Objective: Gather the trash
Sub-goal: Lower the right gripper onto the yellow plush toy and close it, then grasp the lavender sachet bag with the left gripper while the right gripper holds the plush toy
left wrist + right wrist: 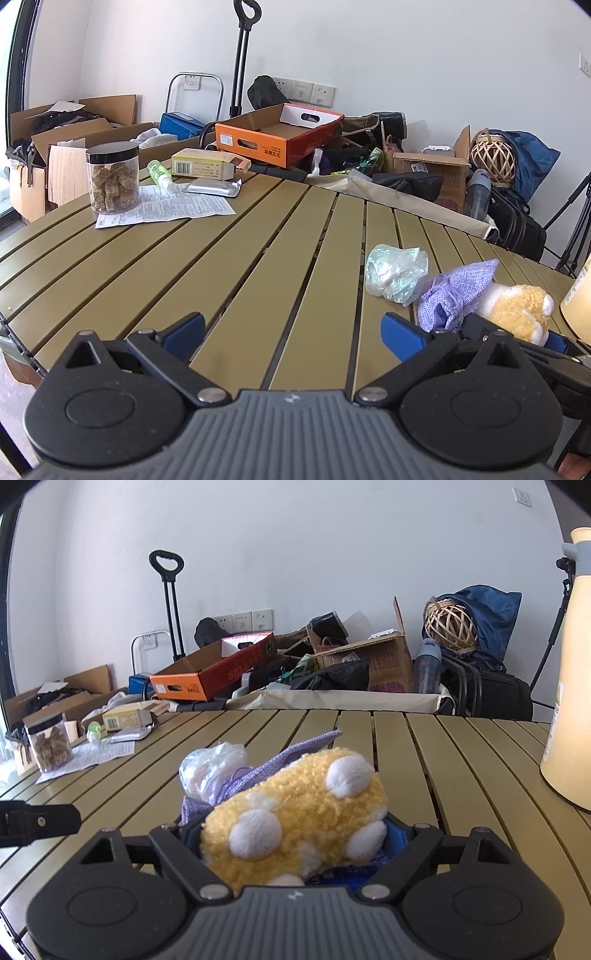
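Fuzzy yarn plush toy point(295, 812), woven lilac cloth pouch point(458, 291), crinkly glossy plastic bag point(395, 273) (matt slatted table point(258, 258)).

Left claw point(293, 332): jaws spread wide, blue fingertips point(186, 328) apart at 9 and 3 o'clock, nothing between them, tilted slightly down over the counter point(258, 240). Right claw point(295, 834): jaws partly spread around a yellow plush toy point(295, 812); pad contact hidden. In the left wrist view it sits at 3 o'clock of the left claw.

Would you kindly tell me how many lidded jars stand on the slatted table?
1: the black-lidded jar of brown chunks stands on the printed sheet at the table's far left. Others may be hidden out of view.
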A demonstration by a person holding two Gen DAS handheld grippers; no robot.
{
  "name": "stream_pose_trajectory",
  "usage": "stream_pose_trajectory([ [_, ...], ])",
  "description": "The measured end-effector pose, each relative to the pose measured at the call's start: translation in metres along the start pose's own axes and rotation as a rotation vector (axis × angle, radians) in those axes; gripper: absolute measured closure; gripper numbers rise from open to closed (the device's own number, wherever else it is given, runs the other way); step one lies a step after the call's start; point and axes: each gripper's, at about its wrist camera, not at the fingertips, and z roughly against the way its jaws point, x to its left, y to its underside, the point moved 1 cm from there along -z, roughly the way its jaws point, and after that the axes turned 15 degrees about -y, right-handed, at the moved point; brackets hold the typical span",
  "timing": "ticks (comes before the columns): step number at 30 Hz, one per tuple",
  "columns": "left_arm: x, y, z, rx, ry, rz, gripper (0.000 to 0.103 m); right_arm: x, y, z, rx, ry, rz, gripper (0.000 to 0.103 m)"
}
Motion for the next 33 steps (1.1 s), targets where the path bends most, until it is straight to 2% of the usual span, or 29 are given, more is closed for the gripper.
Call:
stream_pose_trajectory([
  [11,-0.018,-0.007,0.004,-0.004,0.031,0.013,0.0,-0.018,-0.006,0.031,-0.068,-0.031,-0.072,0.018],
  [16,-0.027,-0.008,0.007,-0.004,0.055,0.021,0.0,-0.016,-0.004,0.043,-0.062,-0.092,-0.05,0.018],
  [21,-0.036,-0.006,0.012,-0.009,0.075,0.013,0.0,-0.017,-0.001,0.057,-0.056,-0.116,-0.041,0.018],
  [33,-0.055,0.003,0.012,0.002,0.092,-0.032,0.0,-0.041,0.001,0.093,-0.092,-0.062,-0.07,0.018],
])
